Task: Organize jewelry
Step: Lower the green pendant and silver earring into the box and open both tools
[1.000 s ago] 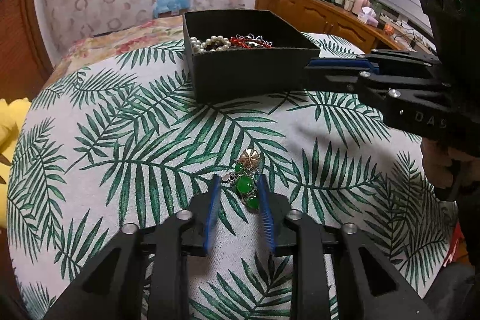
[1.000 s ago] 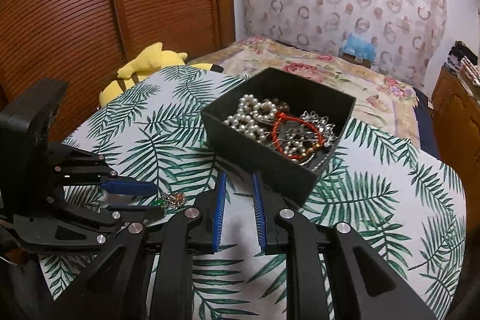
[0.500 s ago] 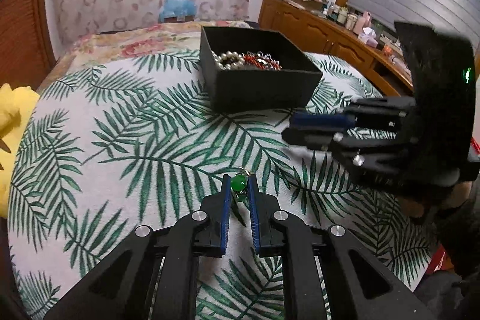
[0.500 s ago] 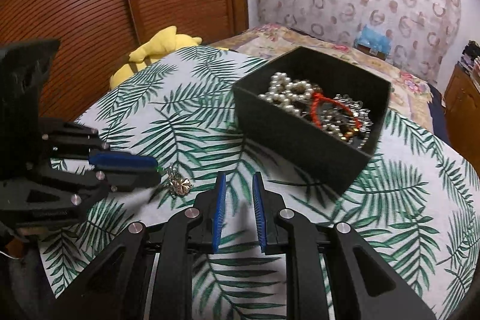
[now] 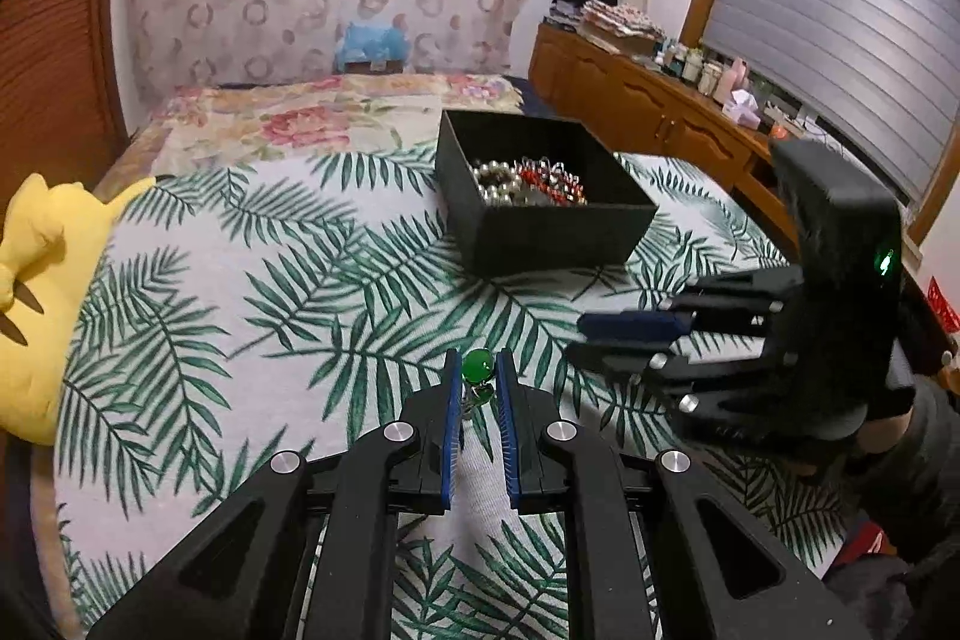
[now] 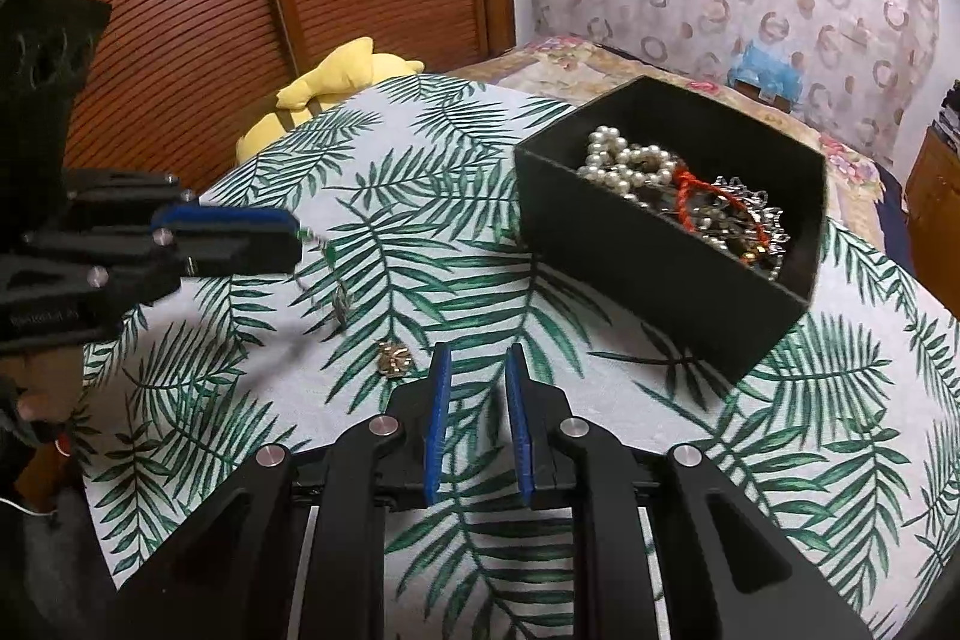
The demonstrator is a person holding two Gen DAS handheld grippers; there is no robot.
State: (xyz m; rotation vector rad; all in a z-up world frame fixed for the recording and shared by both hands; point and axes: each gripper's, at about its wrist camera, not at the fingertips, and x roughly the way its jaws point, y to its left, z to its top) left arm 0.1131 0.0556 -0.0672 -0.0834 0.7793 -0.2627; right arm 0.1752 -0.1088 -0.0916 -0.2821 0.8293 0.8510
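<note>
Item: green-bead charm bracelet (image 5: 477, 377). A second ago it lay flat on the leaf-print surface (image 5: 252, 316) between parted fingers; now it is clamped in the left gripper (image 5: 478, 391) and raised, the lead green bead standing between the blue pads. From the right wrist view the chain is seen trailing ahead of that gripper, its gold flower charm (image 6: 394, 358) low over or touching the surface; which cannot be told.

Right gripper (image 6: 478, 388): empty, fingers slightly parted, hovering.

Destination: black jewelry box (image 5: 543, 214), ahead and right of the left gripper, already holding pearls and red beads. Pick judged complete; transfer and release outstanding.
</note>
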